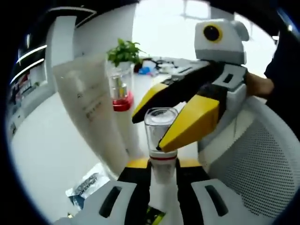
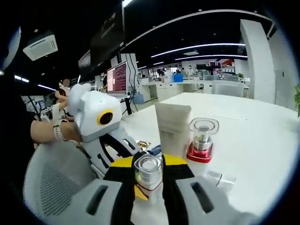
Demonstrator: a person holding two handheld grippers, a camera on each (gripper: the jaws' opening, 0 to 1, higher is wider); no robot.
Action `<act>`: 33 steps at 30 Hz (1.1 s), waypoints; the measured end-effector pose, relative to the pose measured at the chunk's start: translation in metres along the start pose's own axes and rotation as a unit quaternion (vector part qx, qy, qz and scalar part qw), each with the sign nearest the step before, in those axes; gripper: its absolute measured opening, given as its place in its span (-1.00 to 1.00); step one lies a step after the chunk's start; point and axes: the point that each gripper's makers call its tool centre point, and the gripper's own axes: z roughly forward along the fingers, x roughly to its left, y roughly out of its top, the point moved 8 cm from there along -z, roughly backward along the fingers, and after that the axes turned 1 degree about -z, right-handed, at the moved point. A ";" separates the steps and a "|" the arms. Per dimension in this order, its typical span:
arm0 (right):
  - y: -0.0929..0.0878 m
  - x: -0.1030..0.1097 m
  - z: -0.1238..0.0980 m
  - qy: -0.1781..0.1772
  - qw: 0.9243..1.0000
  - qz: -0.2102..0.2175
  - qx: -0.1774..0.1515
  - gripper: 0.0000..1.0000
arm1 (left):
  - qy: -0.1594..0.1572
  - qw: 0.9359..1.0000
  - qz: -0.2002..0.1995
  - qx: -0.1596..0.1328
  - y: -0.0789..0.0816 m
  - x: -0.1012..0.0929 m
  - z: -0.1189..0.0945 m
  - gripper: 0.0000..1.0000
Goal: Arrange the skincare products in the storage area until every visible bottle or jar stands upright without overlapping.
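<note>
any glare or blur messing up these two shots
Left gripper view: bright window light washes out the top behind the potted plant, and the white tube close to the lens looks soft. Right gripper view: dark ceiling with bright strip lights, the white table is near overexposed, but the red-based bottle stays sharp. Both bend straight lines at the edges.

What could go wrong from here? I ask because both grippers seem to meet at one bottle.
The white bottle with a clear cap sits in the left gripper while the right gripper straddles its cap: pulling might pop the cap off. Swinging it down could topple the tall white tube or the red-based clear-capped bottle standing close together.
</note>
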 end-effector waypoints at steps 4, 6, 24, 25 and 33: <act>-0.003 0.001 0.001 -0.007 1.000 -0.002 0.015 -0.60 | 0.007 1.000 0.006 0.010 -0.002 0.000 0.003 -0.66; -0.004 0.001 0.001 -0.006 1.000 -0.004 0.018 -0.59 | 0.009 1.000 0.009 0.010 -0.003 0.001 0.003 -0.66; -0.005 0.000 0.001 -0.014 1.000 0.006 0.023 -0.37 | 0.015 0.999 0.019 0.022 -0.007 0.004 0.007 -0.66; -0.005 -0.001 0.001 -0.015 1.000 0.007 0.024 -0.39 | 0.016 1.000 0.017 0.021 -0.008 0.005 0.007 -0.66; -0.007 0.001 -0.001 -0.012 0.999 0.012 0.028 -0.34 | 0.016 0.999 0.016 0.022 -0.009 0.005 0.007 -0.65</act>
